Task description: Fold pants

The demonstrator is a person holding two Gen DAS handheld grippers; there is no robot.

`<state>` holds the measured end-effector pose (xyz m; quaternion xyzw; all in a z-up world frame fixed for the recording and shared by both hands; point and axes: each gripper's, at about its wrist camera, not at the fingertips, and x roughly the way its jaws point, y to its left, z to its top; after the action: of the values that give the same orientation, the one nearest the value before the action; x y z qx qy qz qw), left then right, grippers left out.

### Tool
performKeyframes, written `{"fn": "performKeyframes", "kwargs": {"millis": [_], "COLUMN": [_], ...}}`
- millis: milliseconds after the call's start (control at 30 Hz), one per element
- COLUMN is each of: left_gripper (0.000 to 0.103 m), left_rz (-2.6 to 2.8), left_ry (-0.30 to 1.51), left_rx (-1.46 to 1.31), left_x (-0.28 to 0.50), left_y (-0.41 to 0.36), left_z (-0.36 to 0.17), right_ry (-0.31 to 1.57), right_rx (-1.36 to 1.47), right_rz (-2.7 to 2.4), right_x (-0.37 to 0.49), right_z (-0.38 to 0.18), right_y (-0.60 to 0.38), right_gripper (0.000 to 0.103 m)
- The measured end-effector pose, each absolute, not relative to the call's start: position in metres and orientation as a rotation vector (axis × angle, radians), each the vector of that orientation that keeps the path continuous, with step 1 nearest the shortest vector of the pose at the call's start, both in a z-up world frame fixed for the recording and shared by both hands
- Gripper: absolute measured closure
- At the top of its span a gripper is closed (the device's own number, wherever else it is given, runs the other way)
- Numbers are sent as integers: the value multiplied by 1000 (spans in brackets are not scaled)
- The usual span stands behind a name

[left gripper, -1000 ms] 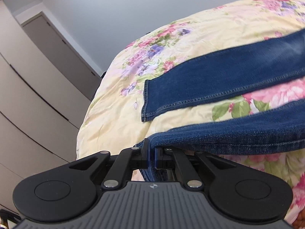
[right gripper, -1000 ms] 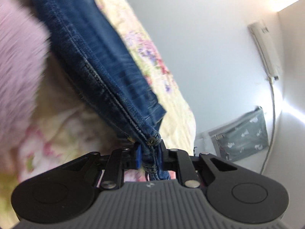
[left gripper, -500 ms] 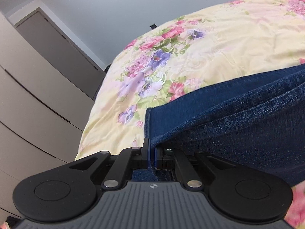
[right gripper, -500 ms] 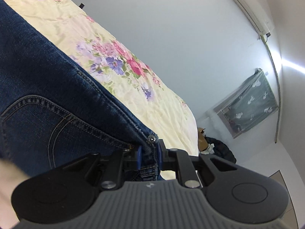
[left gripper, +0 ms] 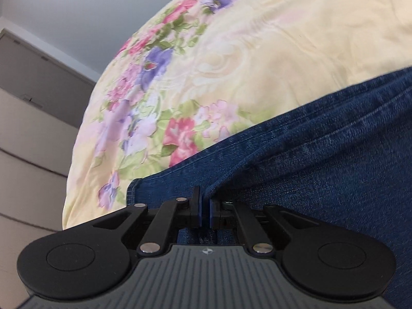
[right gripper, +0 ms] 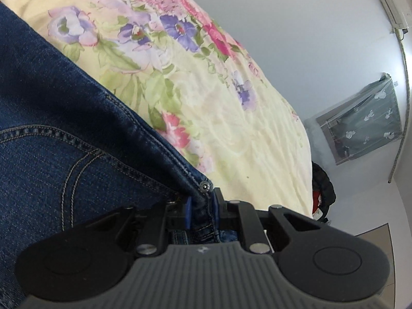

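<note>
Dark blue jeans [left gripper: 322, 154] lie on a cream floral bedspread [left gripper: 257, 51]. My left gripper [left gripper: 204, 209] is shut on a hem edge of the jeans, low over a second denim layer beneath it. My right gripper [right gripper: 201, 209] is shut on the jeans' waistband corner by a metal rivet [right gripper: 205, 186]. A back pocket with curved stitching [right gripper: 64, 159] shows at the left of the right wrist view. The jeans [right gripper: 51, 128] lie flat over the bedspread [right gripper: 206, 90] there.
Beige wardrobe doors [left gripper: 28, 108] stand left of the bed. A grey patterned cloth [right gripper: 360, 134] hangs on the right wall, with an air conditioner [right gripper: 391, 2] above it. Dark clothing [right gripper: 322, 188] sits past the bed's right edge.
Both grippers have carried the held denim forward and down over the other half of the jeans. The lifted leg now lies on the lower leg, and the right-hand waistband lies flat on the bed.
</note>
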<state>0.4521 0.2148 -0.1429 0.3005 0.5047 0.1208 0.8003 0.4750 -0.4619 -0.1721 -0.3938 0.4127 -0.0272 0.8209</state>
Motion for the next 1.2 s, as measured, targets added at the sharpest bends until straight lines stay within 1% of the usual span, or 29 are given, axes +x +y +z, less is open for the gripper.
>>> {"fn": "performKeyframes", "kwargs": {"millis": [33,67,133,167,200,333,433,467,500,533,700,767,833,933,1033,1100,1133,1200], "left_gripper": [87,86,72,52,37,31,31,34,41,46,47,47,47,47,47,47,49,52], "left_rz": [242,216,175,179,186,187,233,273,323,356,435,437,431,449,413,395,385,381], "left_ry": [1085,1092,1114,1113,1106,1112,1088,1083,1077,1078,1024,998,979,956,936,935,946,973], "left_rx": [659,661,663,675,679,678,776,810,833,814,550,379,236,96,53,63,61,59], "left_x": [451,451,450,451,450,456,458,460,462,463,450,438,427,416,409,408,408,408], "left_y": [216,220,230,235,240,254,252,254,258,263,302,321,337,352,350,345,343,341], "left_z": [-142,-138,-127,-121,-114,-97,-98,-100,-101,-100,-77,-68,-66,-70,-77,-84,-90,-101], "right_ry": [882,885,887,885,882,878,882,883,884,883,880,881,881,871,837,858,874,901], "right_rx": [-842,-842,-843,-848,-851,-860,-870,-873,-874,-874,-880,-883,-886,-893,-893,-875,-876,-886], "right_rz": [-57,-59,-64,-65,-67,-82,-87,-86,-85,-85,-89,-89,-94,-116,-161,-174,-176,-172], "right_x": [478,477,472,470,469,466,468,468,469,469,469,469,469,469,470,477,481,486], "right_z": [-176,-175,-173,-172,-172,-173,-173,-172,-174,-174,-175,-175,-176,-177,-172,-171,-174,-179], "right_y": [-460,-460,-459,-458,-457,-454,-453,-453,-453,-453,-452,-453,-452,-450,-447,-448,-448,-448], "right_gripper": [94,94,94,94,94,93,93,93,93,93,93,93,93,93,95,95,95,94]}}
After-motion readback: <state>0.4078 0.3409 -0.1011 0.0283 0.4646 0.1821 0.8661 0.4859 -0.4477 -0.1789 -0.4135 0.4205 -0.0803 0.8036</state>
